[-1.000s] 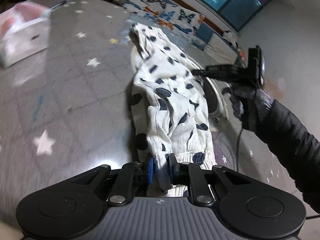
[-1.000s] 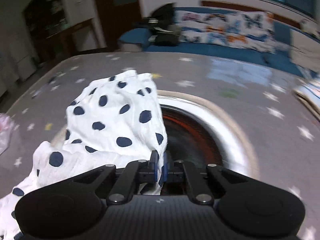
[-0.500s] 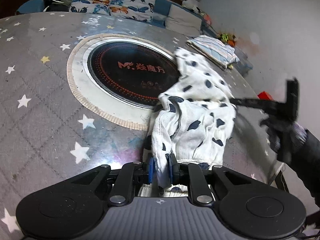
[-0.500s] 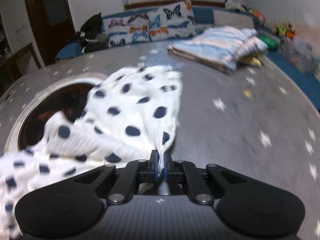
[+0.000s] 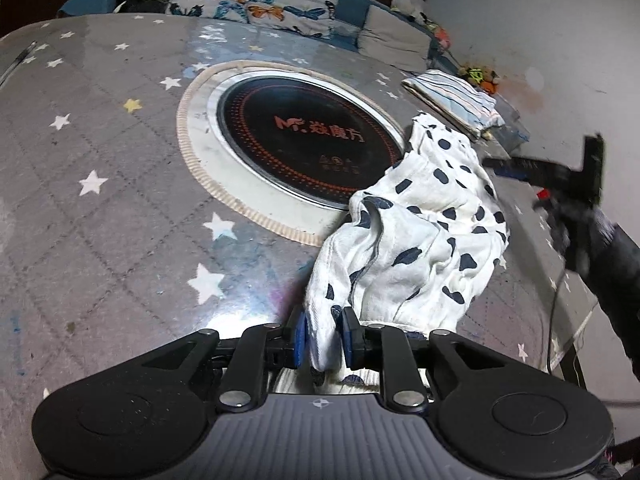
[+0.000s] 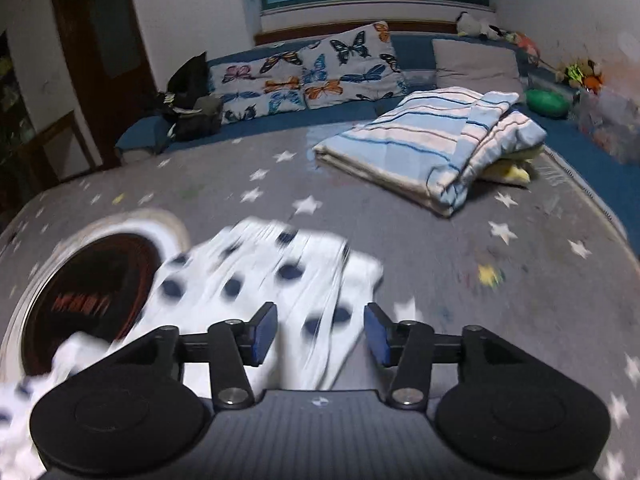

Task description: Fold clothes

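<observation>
A white garment with dark blue spots point(image 5: 424, 236) lies bunched on the grey star-patterned table point(image 5: 100, 208), at the right edge of the round black cooktop point(image 5: 304, 144). My left gripper point(image 5: 323, 338) is shut on the garment's near hem. My right gripper point(image 6: 320, 338) is open; the garment point(image 6: 264, 280) lies blurred below and between its pads, not held. In the left wrist view the right gripper point(image 5: 560, 176) hovers past the garment's far right side.
A folded blue-striped cloth point(image 6: 432, 152) sits on yellow fabric at the table's far right, also in the left wrist view point(image 5: 452, 98). A sofa with butterfly cushions point(image 6: 304, 76) runs behind the table. The table edge point(image 5: 576, 316) is close on the right.
My right gripper has opened and let go of the spotted garment, which has dropped onto the table. My left gripper keeps its hold on the hem.
</observation>
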